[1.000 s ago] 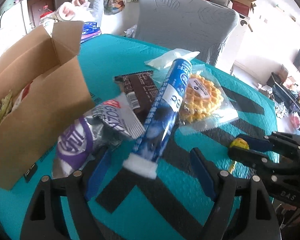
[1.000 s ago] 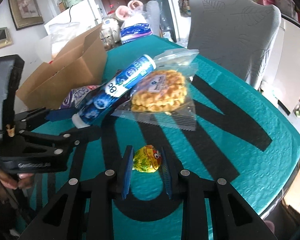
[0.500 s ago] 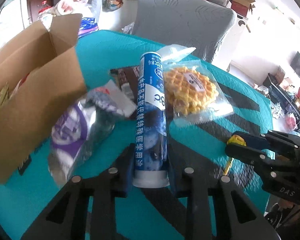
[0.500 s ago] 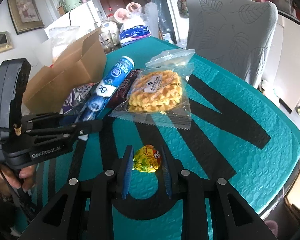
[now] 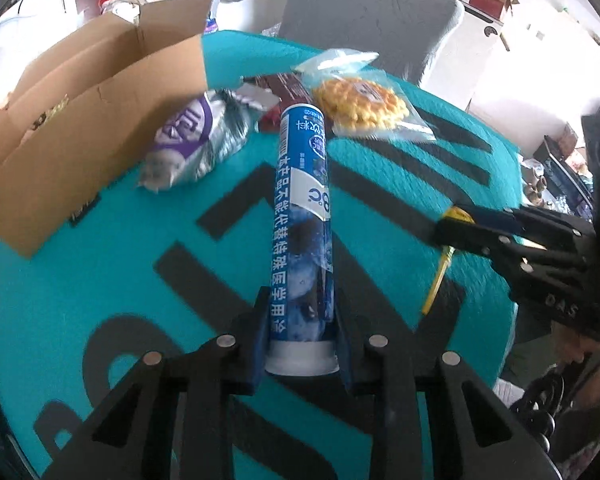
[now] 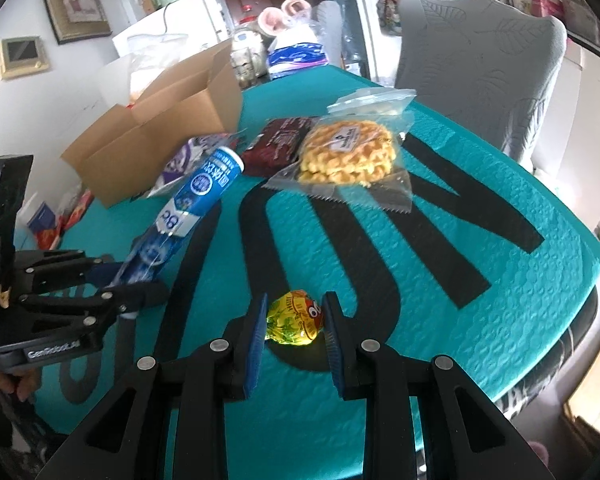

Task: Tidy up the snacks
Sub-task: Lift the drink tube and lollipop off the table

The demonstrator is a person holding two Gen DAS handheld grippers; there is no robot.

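1. Teal mat with big black letters covers the table (image 6: 440, 280), and the snacks sit loose on it.
2. Left gripper (image 5: 302, 344) has its jaws clamped on the white-capped end of the blue tube (image 5: 304, 216); the tube sticks out forward along the fingers, its far end toward the snack pile and raised off the mat.
3. Right gripper (image 6: 294, 328) has its jaws closed on the yellow wrapped candy (image 6: 296, 318), low over the mat at the near side of the table. From the left wrist view a thin yellow stick hangs down from that candy.
4. Cardboard box (image 5: 80, 128) stands open on the left side of the table, with some packets already inside.
5. Purple-and-silver bag (image 5: 196, 144) lies right next to the box; beside it a dark brown bar (image 6: 276, 146), then the waffle in clear wrap (image 6: 346, 152), overlapping a zip bag (image 6: 372, 100) behind.
6. Grey chair (image 6: 480, 68) stands at the far edge.
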